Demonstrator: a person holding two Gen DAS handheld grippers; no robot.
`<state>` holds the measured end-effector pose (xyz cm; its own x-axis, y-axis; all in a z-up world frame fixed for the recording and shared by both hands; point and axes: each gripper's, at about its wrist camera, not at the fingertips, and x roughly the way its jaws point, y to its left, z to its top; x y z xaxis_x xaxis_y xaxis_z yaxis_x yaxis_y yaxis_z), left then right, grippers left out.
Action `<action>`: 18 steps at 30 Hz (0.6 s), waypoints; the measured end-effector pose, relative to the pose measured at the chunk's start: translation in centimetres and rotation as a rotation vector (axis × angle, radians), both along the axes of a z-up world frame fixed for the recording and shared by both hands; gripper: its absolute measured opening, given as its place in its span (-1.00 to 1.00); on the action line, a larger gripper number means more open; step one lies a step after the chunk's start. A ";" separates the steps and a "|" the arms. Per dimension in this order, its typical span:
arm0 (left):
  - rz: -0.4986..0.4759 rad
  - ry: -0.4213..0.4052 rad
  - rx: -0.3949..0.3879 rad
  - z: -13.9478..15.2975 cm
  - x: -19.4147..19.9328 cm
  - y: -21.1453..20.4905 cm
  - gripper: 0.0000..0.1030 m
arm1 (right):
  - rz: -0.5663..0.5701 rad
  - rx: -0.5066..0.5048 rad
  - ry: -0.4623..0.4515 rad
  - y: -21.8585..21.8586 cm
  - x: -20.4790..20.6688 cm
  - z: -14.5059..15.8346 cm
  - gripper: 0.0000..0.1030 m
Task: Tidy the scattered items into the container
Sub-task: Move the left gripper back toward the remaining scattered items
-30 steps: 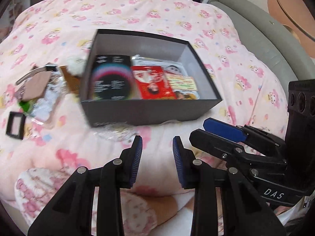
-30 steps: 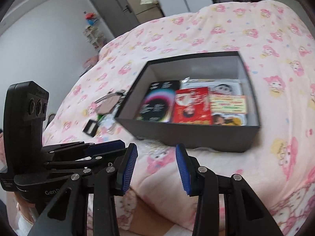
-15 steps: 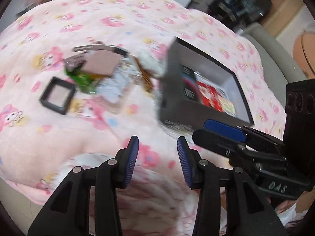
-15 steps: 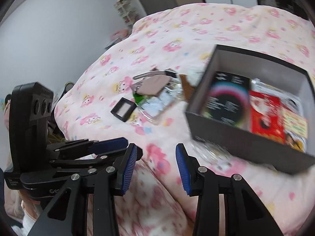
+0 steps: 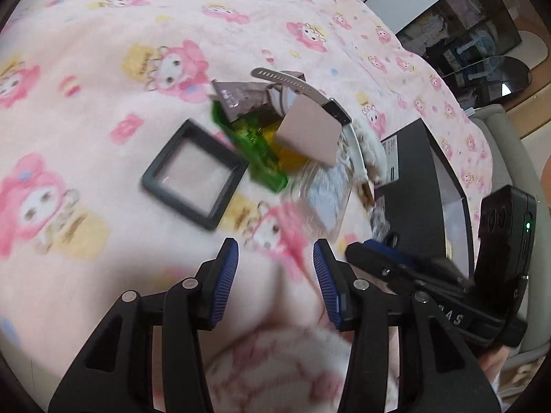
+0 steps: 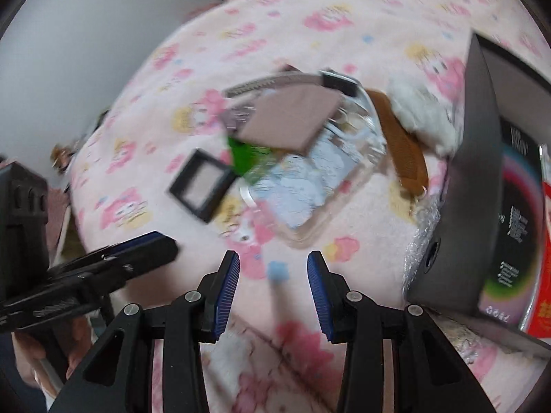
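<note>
— Where are the loose things?

— Heaped on the bed's pink blanket, just left of the dark box. A black square frame lies a little apart; next to it a green wrapper, a pinkish card on top, a watch strap behind, and a clear plastic case underneath.

— Anything against the box?

— A brown comb and a white fluffy thing lie right by its wall, with bubble wrap at its corner. Booklets already sit inside.

— And the grippers?

— The left gripper has just been spreading its jaws, nothing between them. The right gripper hangs parted and empty too, both above bare blanket short of the pile.
</note>
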<state>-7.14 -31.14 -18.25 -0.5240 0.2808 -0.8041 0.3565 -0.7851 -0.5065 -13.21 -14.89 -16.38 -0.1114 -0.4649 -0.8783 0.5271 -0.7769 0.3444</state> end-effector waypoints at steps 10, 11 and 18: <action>-0.090 -0.115 -0.015 -4.2 -8.2 0.9 -0.27 | -0.071 0.023 -0.059 -1.5 -1.5 -3.3 -0.15; -0.086 -0.116 0.005 -4.4 -8.3 1.0 -0.43 | -0.079 0.024 -0.082 -1.6 -1.6 -3.8 -0.15; -0.037 -0.061 -0.027 -0.5 -5.3 2.0 -0.91 | -0.066 -0.094 -0.129 -0.9 -1.3 -2.9 -0.13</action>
